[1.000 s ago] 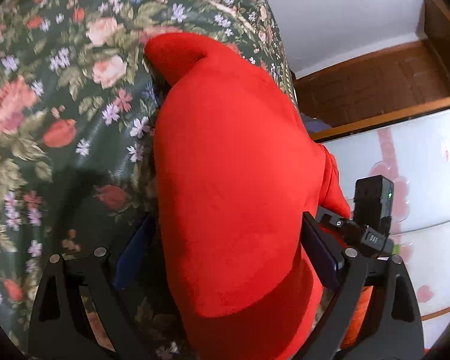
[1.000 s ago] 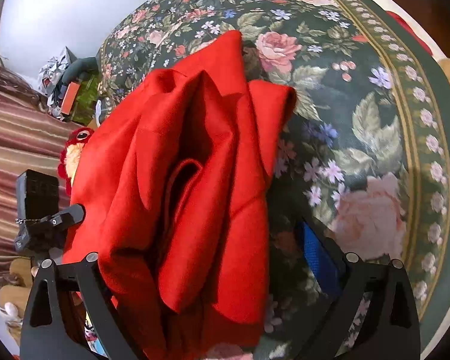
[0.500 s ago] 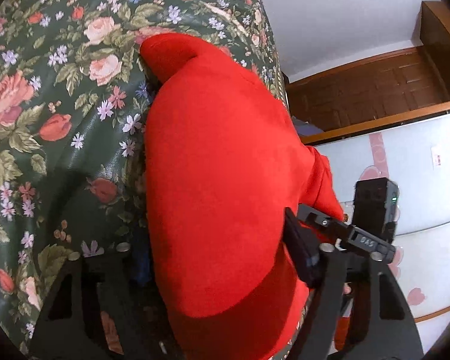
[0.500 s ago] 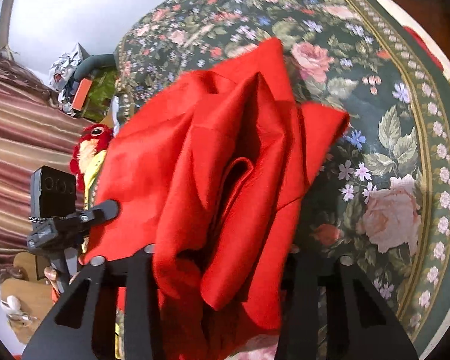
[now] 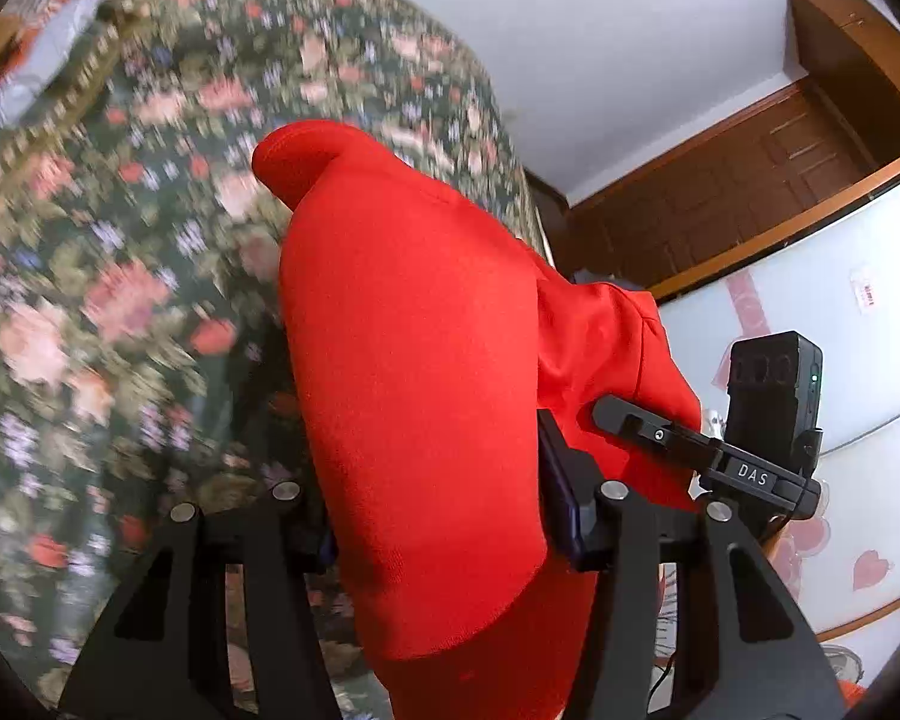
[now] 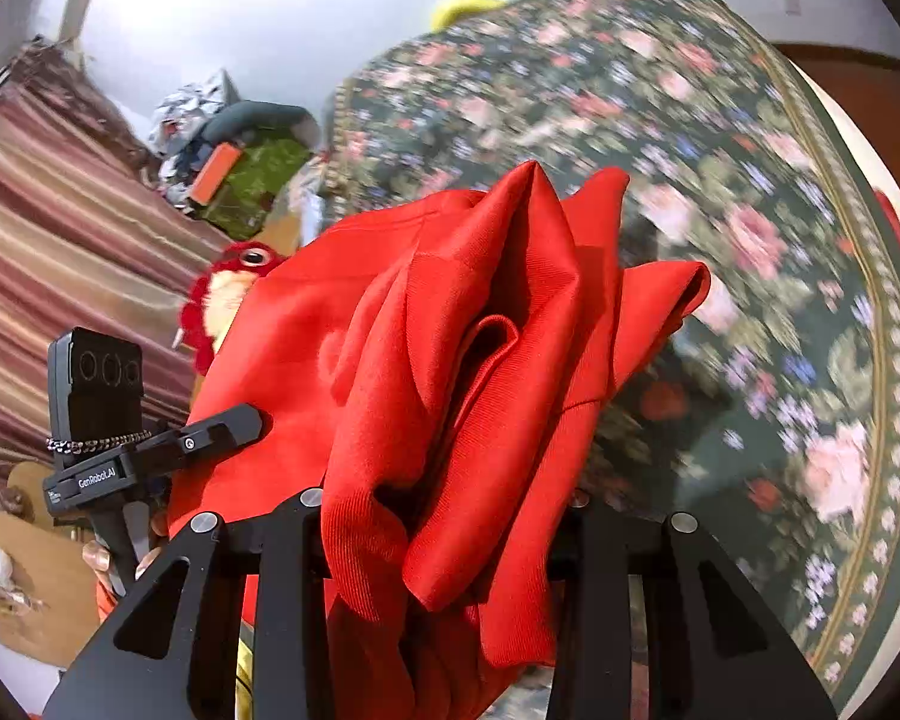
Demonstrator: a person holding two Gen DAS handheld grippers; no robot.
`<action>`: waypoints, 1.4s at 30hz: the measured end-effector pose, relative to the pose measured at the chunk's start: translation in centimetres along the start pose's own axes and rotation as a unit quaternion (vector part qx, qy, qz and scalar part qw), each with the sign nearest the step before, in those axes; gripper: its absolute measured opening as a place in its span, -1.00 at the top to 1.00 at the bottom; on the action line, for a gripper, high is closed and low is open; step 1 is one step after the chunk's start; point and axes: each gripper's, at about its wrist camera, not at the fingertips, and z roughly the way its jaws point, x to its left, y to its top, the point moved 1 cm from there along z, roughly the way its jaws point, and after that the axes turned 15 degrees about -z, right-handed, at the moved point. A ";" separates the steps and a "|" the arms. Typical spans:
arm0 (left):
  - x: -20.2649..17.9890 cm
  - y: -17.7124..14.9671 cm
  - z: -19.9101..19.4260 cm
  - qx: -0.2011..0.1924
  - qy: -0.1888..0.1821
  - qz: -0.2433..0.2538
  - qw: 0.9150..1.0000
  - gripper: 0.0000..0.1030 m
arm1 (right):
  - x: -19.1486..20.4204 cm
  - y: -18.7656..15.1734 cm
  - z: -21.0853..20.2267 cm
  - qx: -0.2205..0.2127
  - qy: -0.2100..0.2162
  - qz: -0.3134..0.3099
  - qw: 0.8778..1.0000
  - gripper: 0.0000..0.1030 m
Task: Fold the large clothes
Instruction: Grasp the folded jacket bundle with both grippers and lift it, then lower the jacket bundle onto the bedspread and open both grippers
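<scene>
Change since a second ago: both pairs of fingers drawn in from wide apart onto bunched cloth; floral cover now streaked with motion blur, so likely lifting or swinging.
Left gripper (image 5: 438, 516): pinching a thick, smooth-faced fold of the red garment (image 5: 414, 372), cloth filling the whole gap between the fingers.
Right gripper (image 6: 444, 516): clamped on a gathered bundle of pleats of the same red garment (image 6: 450, 372), loose layers spilling down past the fingers.
Garment position: held up over the floral bedspread (image 5: 90, 312), far end apparently resting on or near it; contact hard to tell.
Reason for the two grips: probably one hold at each side, so that the cloth can be carried and spread before a fold.
Progress: early, judging by the crumpled, uneven pleats.
Risk: bulky bunches may slip unevenly.
Surroundings: red plush toy (image 6: 234, 294) beside striped curtain (image 6: 48, 240); wooden door (image 5: 750, 192) behind.
</scene>
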 end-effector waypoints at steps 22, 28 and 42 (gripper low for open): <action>10.4 12.9 -7.3 -0.090 0.033 -0.043 0.994 -0.02 | 5.0 10.1 14.5 0.009 0.004 -0.033 0.999 0.36; 14.9 15.8 -4.0 -0.070 0.070 -0.067 0.993 -0.02 | 2.2 9.9 20.1 0.053 0.006 0.027 0.998 0.36; 19.6 12.7 -4.2 -0.071 0.123 -0.090 0.986 -0.31 | 2.0 6.5 19.4 0.075 -0.066 -0.052 0.994 -0.09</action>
